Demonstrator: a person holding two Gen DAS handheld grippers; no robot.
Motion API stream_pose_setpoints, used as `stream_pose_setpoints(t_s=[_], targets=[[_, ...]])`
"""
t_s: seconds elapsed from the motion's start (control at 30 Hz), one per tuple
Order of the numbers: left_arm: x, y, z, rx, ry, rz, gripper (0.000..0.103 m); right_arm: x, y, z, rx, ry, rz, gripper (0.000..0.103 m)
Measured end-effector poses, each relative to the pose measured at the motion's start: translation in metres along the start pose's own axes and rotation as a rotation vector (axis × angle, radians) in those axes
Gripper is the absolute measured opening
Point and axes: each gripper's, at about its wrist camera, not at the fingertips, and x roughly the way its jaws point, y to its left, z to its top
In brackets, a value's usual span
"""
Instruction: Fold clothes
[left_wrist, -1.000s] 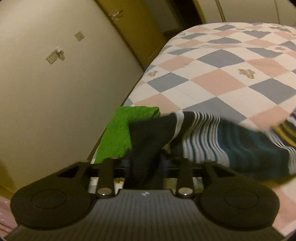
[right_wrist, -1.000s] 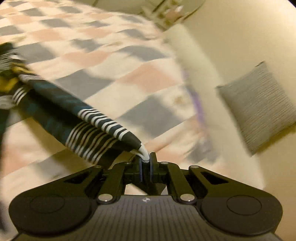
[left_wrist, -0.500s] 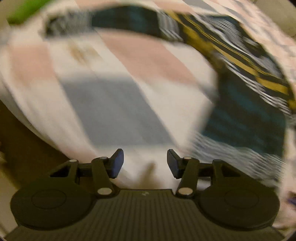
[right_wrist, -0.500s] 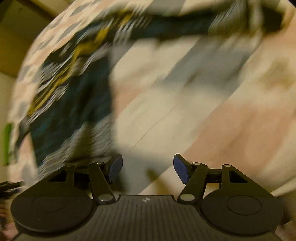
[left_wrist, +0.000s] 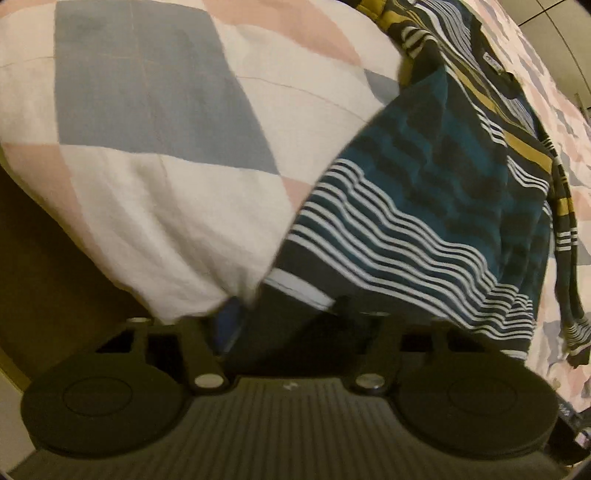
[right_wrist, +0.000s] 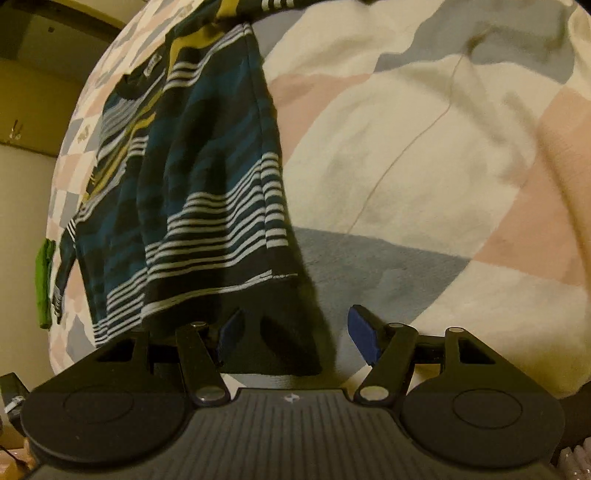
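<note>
A sweater (left_wrist: 436, 177) striped in teal, black, white and mustard lies spread flat on the checked bedspread (left_wrist: 147, 110), collar far from me and bottom hem draped over the near bed edge. My left gripper (left_wrist: 284, 317) is open at the hem's left corner, and the dark hem band lies between its fingers. In the right wrist view the same sweater (right_wrist: 207, 184) runs away up the bed. My right gripper (right_wrist: 297, 332) is open too, with the hem's right corner hanging between its blue pads (right_wrist: 364, 334). One sleeve (left_wrist: 565, 236) lies along the sweater's right side.
A folded green cloth (right_wrist: 44, 280) lies at the bed's left edge beyond the sweater. The bedspread (right_wrist: 443, 166) rolls over the near edge of the bed. Brown floor or bed base (left_wrist: 44, 266) shows below the left corner. A pale wall (right_wrist: 22, 206) stands at the left.
One second ago both grippers were shut on the sweater and held it above the bed. Both have let go, opened and swung down to the bottom hem, and the sweater now lies flat.
</note>
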Motion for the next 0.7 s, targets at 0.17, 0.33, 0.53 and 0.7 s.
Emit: stream_pose_setpoints(t_s=[0.17, 0.33, 0.53, 0.7], targets=[[-0.035, -0.022, 0.015, 0.129, -0.08, 0.015, 0.005, -0.004, 0.032, 0.002, -0.082, 0.04, 0.063, 0.006], [-0.153, -0.034, 0.027, 0.27, -0.354, -0.047, 0.005, -0.085, 0.043, 0.005, -0.161, -0.021, 0.13, 0.006], [-0.11, -0.033, -0.021, 0.389, -0.237, 0.073, 0.004, -0.11, -0.025, -0.013, -0.03, 0.009, -0.027, 0.004], [0.009, -0.023, -0.054, 0.376, 0.012, 0.341, 0.004, -0.048, -0.051, -0.015, 0.021, 0.115, -0.228, 0.004]])
